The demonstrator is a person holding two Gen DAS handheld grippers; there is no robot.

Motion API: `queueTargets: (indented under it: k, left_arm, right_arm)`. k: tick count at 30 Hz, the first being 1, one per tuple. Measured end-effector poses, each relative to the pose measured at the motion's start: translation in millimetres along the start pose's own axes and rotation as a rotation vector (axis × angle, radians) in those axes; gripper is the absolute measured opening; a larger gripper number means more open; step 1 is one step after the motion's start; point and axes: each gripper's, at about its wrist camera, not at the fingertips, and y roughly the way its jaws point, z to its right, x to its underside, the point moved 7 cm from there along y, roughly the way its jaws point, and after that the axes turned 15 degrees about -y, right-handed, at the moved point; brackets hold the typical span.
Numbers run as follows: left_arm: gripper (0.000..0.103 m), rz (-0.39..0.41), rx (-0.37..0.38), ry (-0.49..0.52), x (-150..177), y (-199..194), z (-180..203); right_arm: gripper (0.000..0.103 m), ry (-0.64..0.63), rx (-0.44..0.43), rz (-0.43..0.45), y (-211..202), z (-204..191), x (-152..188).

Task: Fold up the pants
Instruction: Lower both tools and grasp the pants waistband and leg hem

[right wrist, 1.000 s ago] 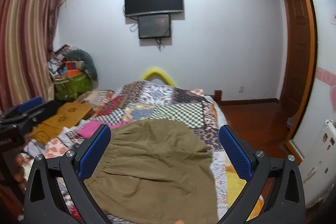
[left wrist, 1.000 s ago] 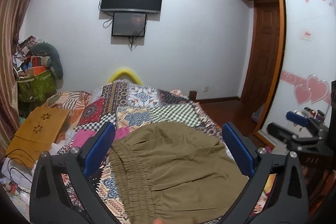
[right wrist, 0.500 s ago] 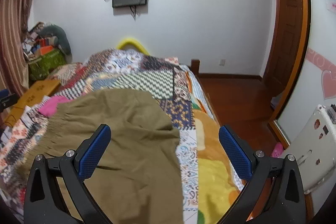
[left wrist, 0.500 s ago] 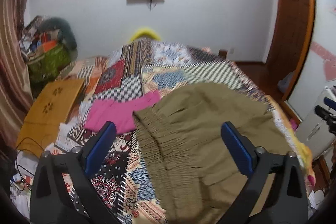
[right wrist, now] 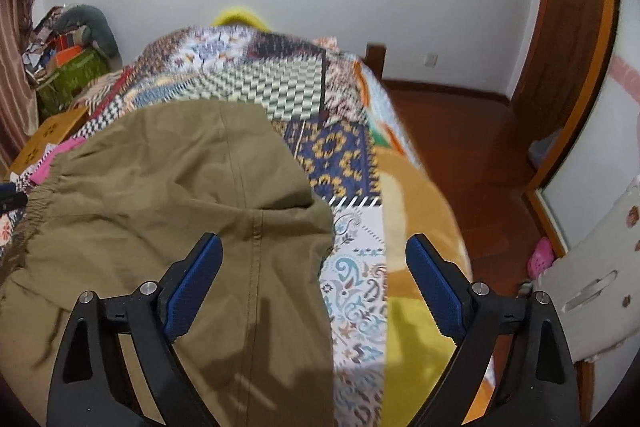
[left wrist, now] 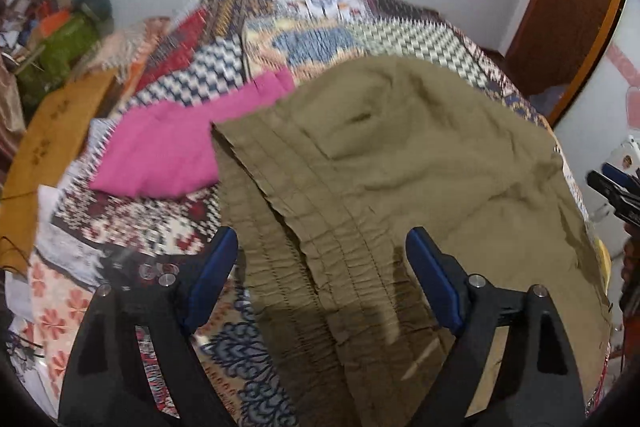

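Olive-green pants (left wrist: 400,163) lie spread on a patchwork bedspread (left wrist: 304,31). Their gathered elastic waistband (left wrist: 304,251) runs down the left side in the left wrist view. My left gripper (left wrist: 322,247) hangs over that waistband, jaws wide but closing, the pads not touching cloth. In the right wrist view the pants (right wrist: 168,195) fill the left half, a seam running down the middle. My right gripper (right wrist: 314,255) hovers above the pants' right edge, jaws wide but closing, nothing pressed between them.
A pink garment (left wrist: 180,143) lies left of the waistband. A wooden lap desk (left wrist: 52,131) and a pile of bags (left wrist: 60,39) sit at the left. The bed's right edge (right wrist: 440,211) drops to a wooden floor (right wrist: 472,155). A white stool (right wrist: 596,287) stands at the right.
Both grippers have dropped toward the bed and tilted downward; the wall television has slid out of the top. The pants now fill each view, and both pairs of jaws have narrowed slightly.
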Motion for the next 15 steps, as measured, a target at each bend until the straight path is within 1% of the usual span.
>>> queueTargets:
  k: [2,3,4,6,7,8,9,10,11,12,13,15]
  left_arm:
    - [0.084,-0.026,0.003,0.004,2.8,9.7,0.9]
    - [0.082,-0.043,0.010,0.004,4.4,14.9,1.3]
    - [0.082,-0.051,0.016,0.002,6.2,16.4,1.8]
    - [0.082,-0.057,0.026,-0.003,7.3,21.1,1.9]
    - [0.081,-0.059,0.030,-0.004,7.6,21.4,1.5]
    - [0.077,-0.062,0.036,-0.005,8.0,22.1,1.9]
    - [0.069,-0.066,0.051,-0.002,8.4,22.2,3.5]
    - [0.064,-0.072,0.066,0.007,8.8,22.1,5.8]
    - [0.055,-0.076,0.072,0.021,9.5,22.6,8.5]
    - [0.050,-0.072,0.053,0.052,10.3,23.2,12.3]
    - [0.046,-0.059,0.029,0.096,10.8,23.7,17.4]
    - [0.041,-0.037,-0.015,0.154,10.5,25.7,24.9]
  right_arm:
    - [0.087,0.006,-0.022,-0.031,15.3,1.0,3.3]
    - [0.083,0.009,-0.035,-0.048,22.1,1.1,5.5]
    - [0.079,0.016,-0.058,-0.070,31.0,0.8,8.5]
    - [0.075,0.027,-0.090,-0.106,44.6,0.3,14.0]
    - [0.071,0.031,-0.106,-0.123,49.8,-0.6,17.4]
    - [0.069,0.032,-0.117,-0.135,53.2,-1.8,20.3]
    - [0.067,0.030,-0.124,-0.148,57.0,-3.2,23.6]
    - [0.066,0.020,-0.118,-0.144,57.6,-5.2,24.3]
    - [0.066,0.007,-0.111,-0.138,57.2,-7.4,24.3]
    - [0.060,-0.008,-0.109,-0.132,55.6,-9.2,24.2]
    - [0.048,-0.021,-0.121,-0.127,53.1,-12.7,24.5]
    - [0.039,-0.040,-0.123,-0.127,51.3,-16.3,24.7]
